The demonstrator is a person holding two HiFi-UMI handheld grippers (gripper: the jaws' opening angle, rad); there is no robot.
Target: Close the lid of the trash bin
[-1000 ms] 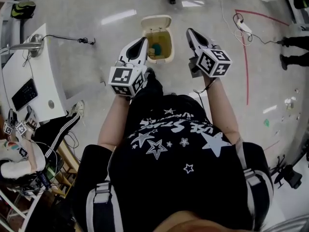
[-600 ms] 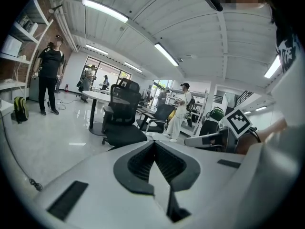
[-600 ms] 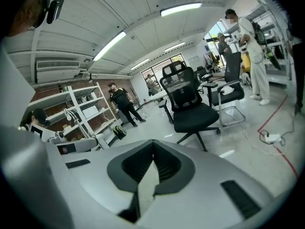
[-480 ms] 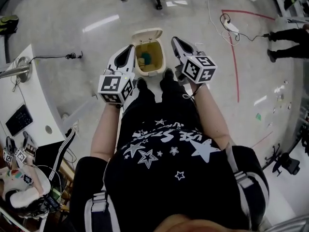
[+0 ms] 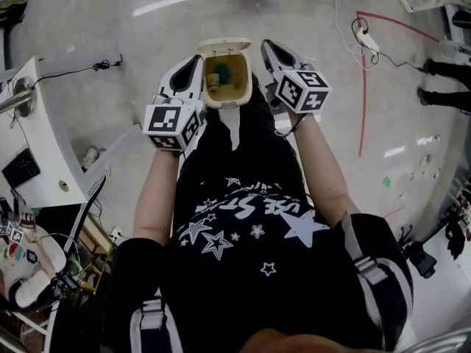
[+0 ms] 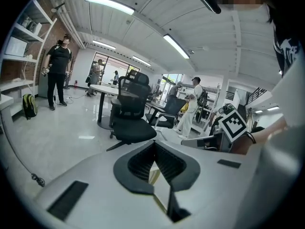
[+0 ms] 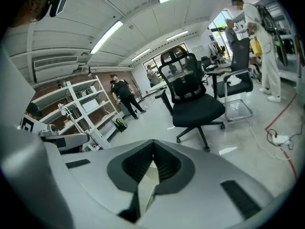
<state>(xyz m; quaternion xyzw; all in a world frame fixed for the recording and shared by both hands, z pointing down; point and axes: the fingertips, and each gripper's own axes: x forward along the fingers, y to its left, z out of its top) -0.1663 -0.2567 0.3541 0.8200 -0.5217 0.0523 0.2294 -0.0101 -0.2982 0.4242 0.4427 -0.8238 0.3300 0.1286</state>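
A small beige trash bin (image 5: pixel 243 93) stands on the floor just past the person's feet, in the head view. Its lid (image 5: pixel 224 45) is tipped open at the far side, and teal and pale rubbish shows inside. My left gripper (image 5: pixel 193 59) hangs just left of the bin, shut and holding nothing. My right gripper (image 5: pixel 266 45) hangs just right of the bin near the lid, also shut and holding nothing. Both gripper views look out across the office, so the bin is hidden there. The left gripper (image 6: pixel 153 145) and right gripper (image 7: pixel 153 142) show their jaws pressed together.
A white desk (image 5: pixel 40 149) stands at the left. A red tape line (image 5: pixel 362 87) and a cable with a power strip (image 5: pixel 366 37) lie on the floor at the right. Black office chairs (image 6: pixel 132 120) (image 7: pixel 196 101) and shelves (image 7: pixel 83 106) stand beyond.
The person has stepped up to the bin, which now sits between the two grippers and close to the feet. Both grippers stayed shut.
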